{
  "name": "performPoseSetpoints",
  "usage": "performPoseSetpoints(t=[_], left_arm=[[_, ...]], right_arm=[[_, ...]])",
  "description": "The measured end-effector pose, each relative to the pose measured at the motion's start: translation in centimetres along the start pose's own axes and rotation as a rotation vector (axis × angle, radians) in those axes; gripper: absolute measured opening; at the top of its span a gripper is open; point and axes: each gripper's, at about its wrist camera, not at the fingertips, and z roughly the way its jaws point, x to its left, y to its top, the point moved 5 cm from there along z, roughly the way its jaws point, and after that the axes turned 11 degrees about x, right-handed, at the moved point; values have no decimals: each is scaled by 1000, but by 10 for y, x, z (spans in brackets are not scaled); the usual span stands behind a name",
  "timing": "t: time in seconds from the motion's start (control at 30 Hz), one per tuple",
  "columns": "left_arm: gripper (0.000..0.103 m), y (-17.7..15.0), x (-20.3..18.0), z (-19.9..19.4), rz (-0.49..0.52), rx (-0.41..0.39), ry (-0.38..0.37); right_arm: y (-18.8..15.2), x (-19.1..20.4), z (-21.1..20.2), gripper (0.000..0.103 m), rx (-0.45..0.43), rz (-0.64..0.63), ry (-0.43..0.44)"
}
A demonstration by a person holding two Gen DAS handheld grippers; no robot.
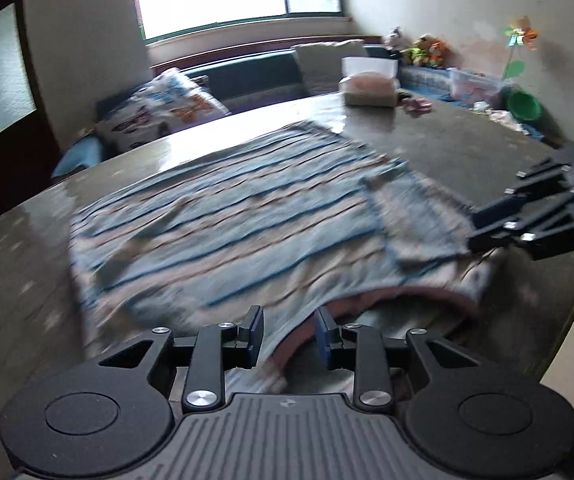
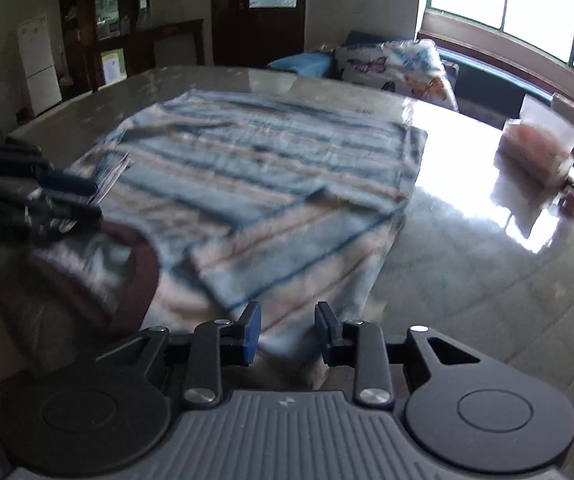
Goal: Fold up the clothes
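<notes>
- The striped shirt (image 1: 247, 216) lies across the middle of the table (image 1: 467, 140), collar nearest the lower edge; one sleeve already looks folded inward at centre right, though blur makes this uncertain; the main folds remain.
- Left gripper (image 1: 289, 334), bottom centre, jaws apart astride the collar; right gripper (image 2: 287, 334), bottom centre, jaws apart over the shirt's near edge; neither holds anything.

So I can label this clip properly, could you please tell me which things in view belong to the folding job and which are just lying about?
Job:
striped shirt
left claw
right claw

Lying about:
tissue box
butterfly pillow
stuffed toys
green bowl
</notes>
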Motion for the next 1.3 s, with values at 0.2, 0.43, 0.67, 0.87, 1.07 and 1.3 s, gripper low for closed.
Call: performPoseSetpoints(t=[0.2,0.43,0.67,0.87,1.07,1.3], left_arm=[[38,-30,27,-21,-11,21,56],[47,-53,39,-36,65,34,70],[51,-64,37,-35,204,40,73],[55,-65,34,-22,314,59,59],[44,-58,44,-15,332,73,-41],[16,-54,48,-10,289,92,-135]], right_arm=[[-4,9,-8,29,2,-39,-7],[-8,13,-14,42,36,-99,12],[-14,30,-15,55,71,-256,-16],[-8,30,-7,56,67,-282,-6],[0,22,-2,44,78,-245,33],[4,17,1,26,79,-224,47]])
